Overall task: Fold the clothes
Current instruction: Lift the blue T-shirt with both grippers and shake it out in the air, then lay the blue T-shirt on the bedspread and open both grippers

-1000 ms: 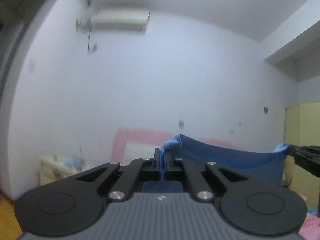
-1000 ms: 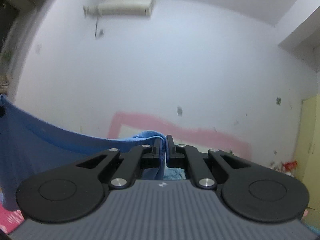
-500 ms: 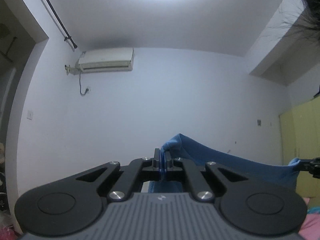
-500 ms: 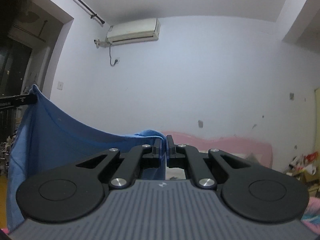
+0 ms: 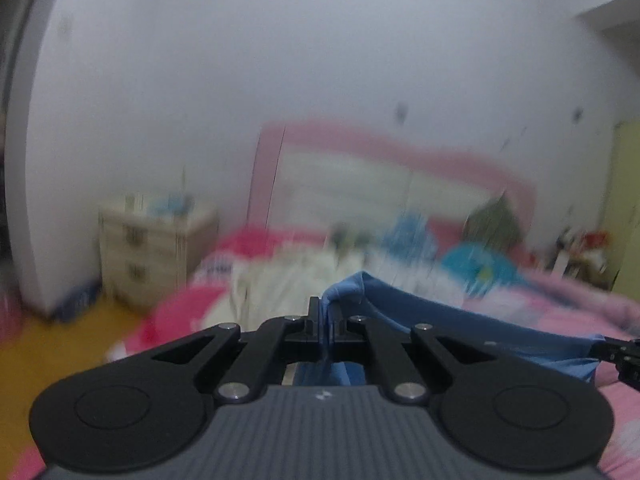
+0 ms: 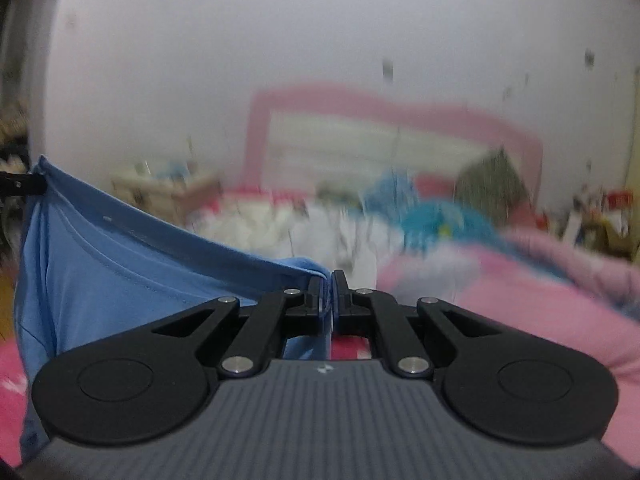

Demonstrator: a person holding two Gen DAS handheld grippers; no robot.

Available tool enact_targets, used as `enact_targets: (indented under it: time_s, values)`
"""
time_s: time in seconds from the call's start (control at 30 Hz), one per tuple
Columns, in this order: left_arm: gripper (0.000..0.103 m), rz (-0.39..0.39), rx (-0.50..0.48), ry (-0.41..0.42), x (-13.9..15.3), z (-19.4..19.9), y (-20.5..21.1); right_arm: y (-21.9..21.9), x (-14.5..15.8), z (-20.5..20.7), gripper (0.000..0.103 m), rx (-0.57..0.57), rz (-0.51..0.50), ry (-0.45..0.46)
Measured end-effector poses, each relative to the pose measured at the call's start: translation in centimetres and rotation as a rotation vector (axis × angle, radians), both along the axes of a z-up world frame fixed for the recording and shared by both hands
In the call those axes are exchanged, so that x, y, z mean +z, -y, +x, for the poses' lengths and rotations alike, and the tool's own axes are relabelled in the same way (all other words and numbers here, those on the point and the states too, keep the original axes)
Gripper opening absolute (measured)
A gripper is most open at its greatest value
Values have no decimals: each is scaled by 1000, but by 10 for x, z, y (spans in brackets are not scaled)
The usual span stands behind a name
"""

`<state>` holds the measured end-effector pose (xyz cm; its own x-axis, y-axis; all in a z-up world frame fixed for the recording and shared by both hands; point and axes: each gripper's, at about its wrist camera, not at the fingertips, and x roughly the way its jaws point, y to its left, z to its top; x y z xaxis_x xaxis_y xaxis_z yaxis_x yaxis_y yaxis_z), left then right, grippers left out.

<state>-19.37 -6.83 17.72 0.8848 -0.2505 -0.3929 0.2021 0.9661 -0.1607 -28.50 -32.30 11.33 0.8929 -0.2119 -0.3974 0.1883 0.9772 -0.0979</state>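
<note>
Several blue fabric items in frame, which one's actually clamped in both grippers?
The plain blue garment, stretched between the left gripper and right gripper, each shut on a corner. The teal fabric and the lighter blue fabric lie loose on the bed beyond.

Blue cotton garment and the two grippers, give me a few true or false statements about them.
1. The left gripper is shut on the blue cotton garment. True.
2. The right gripper is open and empty. False: it is shut on the garment's other end.
3. The garment lies folded flat on the pink bedcover. False: it hangs stretched between both grippers.
4. A pink-framed headboard stands against the white wall. True.
</note>
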Motion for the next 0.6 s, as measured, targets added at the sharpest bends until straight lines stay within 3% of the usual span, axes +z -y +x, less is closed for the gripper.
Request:
enact_targets:
  time_s: [0.23, 0.47, 0.6]
  values:
    - [3, 89, -29, -153, -80, 137, 41, 23, -84, 129, 2, -86, 7, -165]
    - [3, 194, -40, -227, -180, 210, 53, 42, -143, 216, 2, -88, 25, -271]
    - [3, 248, -17, -249, -216, 237, 60, 42, -177, 259, 2, -57, -7, -314]
